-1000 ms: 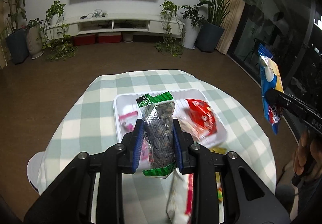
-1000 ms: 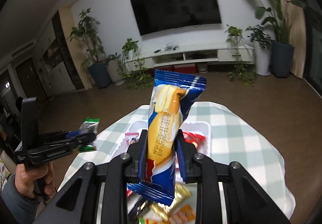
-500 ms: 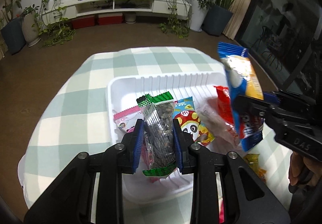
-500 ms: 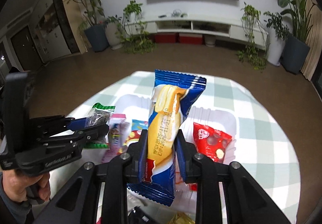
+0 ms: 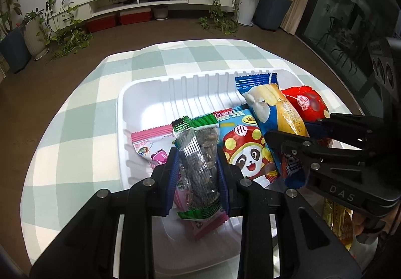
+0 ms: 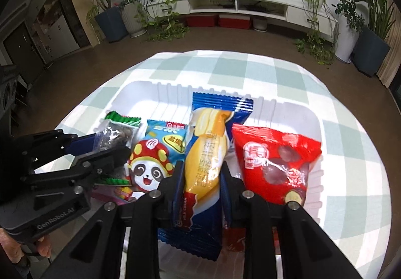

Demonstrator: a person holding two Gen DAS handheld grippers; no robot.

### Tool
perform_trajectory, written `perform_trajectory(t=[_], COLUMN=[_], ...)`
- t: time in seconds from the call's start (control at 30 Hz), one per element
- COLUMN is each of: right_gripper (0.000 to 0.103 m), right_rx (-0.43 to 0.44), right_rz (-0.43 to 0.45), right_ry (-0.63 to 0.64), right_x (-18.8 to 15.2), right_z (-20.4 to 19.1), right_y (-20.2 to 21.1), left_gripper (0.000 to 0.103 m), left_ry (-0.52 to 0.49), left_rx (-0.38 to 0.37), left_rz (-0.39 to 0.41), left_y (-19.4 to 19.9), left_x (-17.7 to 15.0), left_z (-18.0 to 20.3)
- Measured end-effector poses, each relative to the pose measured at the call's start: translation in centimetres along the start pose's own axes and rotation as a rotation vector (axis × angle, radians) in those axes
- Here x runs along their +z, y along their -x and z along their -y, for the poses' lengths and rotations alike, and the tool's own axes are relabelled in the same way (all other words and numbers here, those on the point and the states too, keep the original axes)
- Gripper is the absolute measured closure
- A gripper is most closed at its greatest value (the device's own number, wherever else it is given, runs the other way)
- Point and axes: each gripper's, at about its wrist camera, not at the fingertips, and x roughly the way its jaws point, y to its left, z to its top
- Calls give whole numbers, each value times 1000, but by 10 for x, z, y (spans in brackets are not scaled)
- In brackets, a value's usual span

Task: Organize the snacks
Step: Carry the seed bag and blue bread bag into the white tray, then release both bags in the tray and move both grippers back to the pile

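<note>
Both grippers have dropped over the ribbed white plastic tray [image 5: 150, 93], the left gripper [image 5: 198, 173] clamping a green-edged clear seed packet [image 5: 199, 153], the right gripper [image 6: 200, 178] a blue-and-yellow cake wrapper [image 6: 210, 148]; releasing looks next.

Left gripper [image 5: 198, 173] clamps green-ended seed packet [image 5: 200, 168] over white tray [image 5: 150, 93] on checked worktop [image 5: 82, 108]. Right gripper [image 5: 298, 132] grips blue-yellow packet [image 5: 273, 113]. In tray: panda packet [image 5: 244, 148], pink packet [image 5: 153, 143], red packet [image 5: 305, 102].
</note>
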Motion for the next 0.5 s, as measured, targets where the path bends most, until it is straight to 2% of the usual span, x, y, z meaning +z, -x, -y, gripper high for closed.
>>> perform_trajectory(t=[0.4,0.5], right_gripper=[74,68], right_rx=[-24,-26], right_rz=[11,27], right_ry=[5,7], right_x=[-9,-9], right_z=[7,5], right_y=[-10,-8], left_gripper=[75,72], left_ry=[-15,-29], left_rx=[27,40], left_rz=[7,12], left_y=[-1,1], left_x=[-5,-6], left_z=[1,5])
